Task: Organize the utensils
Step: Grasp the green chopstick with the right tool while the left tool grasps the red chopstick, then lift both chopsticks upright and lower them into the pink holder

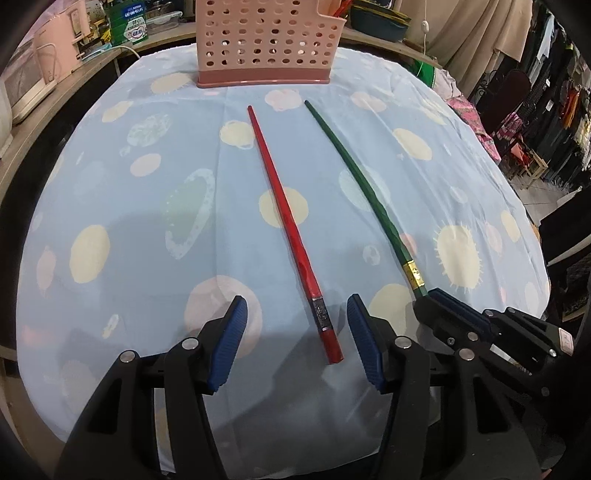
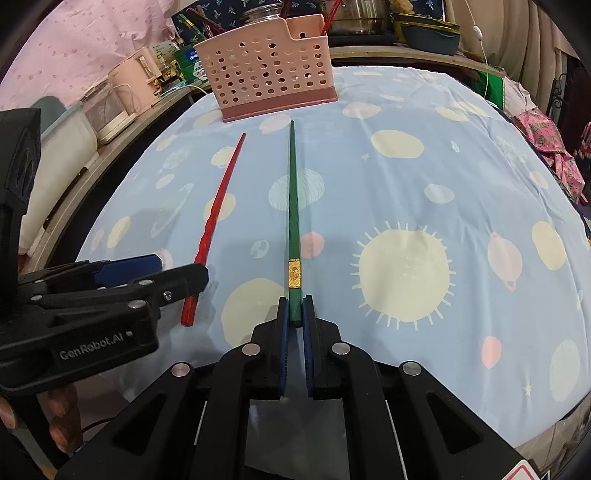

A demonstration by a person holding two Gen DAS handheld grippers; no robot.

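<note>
A red chopstick [image 1: 284, 218] lies on the blue planet-print cloth, its thick end between the fingers of my open left gripper [image 1: 297, 310]. It also shows in the right wrist view [image 2: 218, 210]. A green chopstick [image 2: 293, 206] with a gold band lies beside it, pointing at the basket. My right gripper [image 2: 295, 308] is shut on its thick end, which also shows in the left wrist view [image 1: 369, 192]. A pink perforated utensil basket [image 1: 269, 40] stands at the far side of the table; the right wrist view [image 2: 273, 77] shows red sticks standing in it.
The round table [image 2: 424, 177] carries a blue cloth. A wooden shelf behind holds a pink appliance [image 2: 129, 85], boxes and pots [image 2: 428, 33]. Clothes racks stand at the right [image 1: 554, 110]. My left gripper shows in the right wrist view [image 2: 110, 291].
</note>
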